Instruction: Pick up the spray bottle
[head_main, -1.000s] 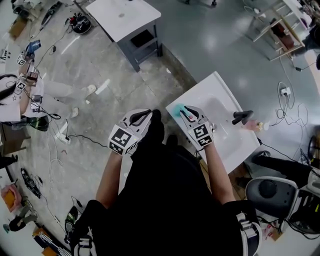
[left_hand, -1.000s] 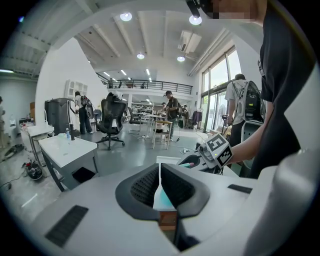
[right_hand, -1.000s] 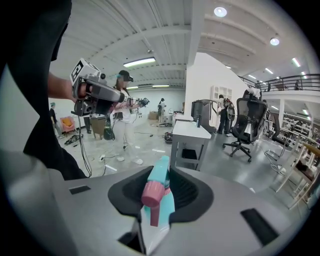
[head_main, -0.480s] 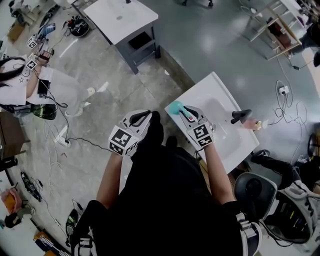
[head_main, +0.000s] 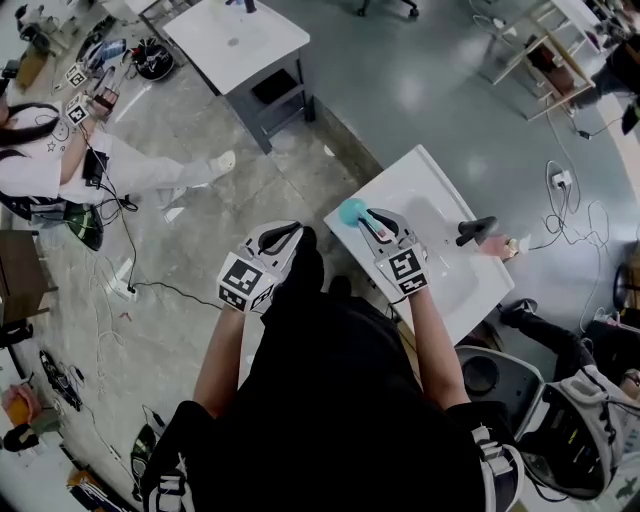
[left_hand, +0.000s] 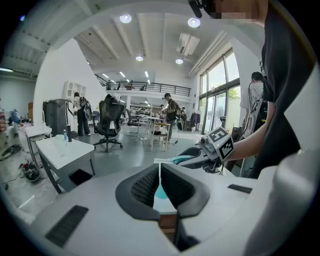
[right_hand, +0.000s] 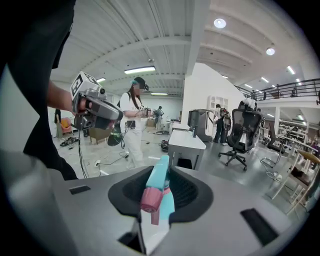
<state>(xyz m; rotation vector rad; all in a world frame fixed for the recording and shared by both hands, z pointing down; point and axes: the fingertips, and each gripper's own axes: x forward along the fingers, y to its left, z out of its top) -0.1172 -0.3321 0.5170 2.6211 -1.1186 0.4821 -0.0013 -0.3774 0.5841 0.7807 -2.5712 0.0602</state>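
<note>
The spray bottle (head_main: 351, 212) is teal with a pink nozzle. My right gripper (head_main: 374, 224) is shut on it and holds it just above the near left corner of the white table (head_main: 440, 195). In the right gripper view the bottle's head (right_hand: 159, 190) sits between the black pads, nozzle toward the camera. My left gripper (head_main: 288, 234) hangs shut and empty to the left of the table, over the floor. In the left gripper view its pads (left_hand: 172, 185) meet, with the right gripper (left_hand: 214, 149) and the bottle (left_hand: 176, 160) beyond them.
A second bottle with a black trigger (head_main: 485, 235) lies on the table's right side. A grey table (head_main: 235, 45) stands further off. A person (head_main: 60, 160) sits on the floor at the left among cables. An office chair (head_main: 500, 385) is at the lower right.
My right gripper has lifted the teal bottle up off the table corner. The left gripper stays where it was. The person on the floor at the left has shifted.
</note>
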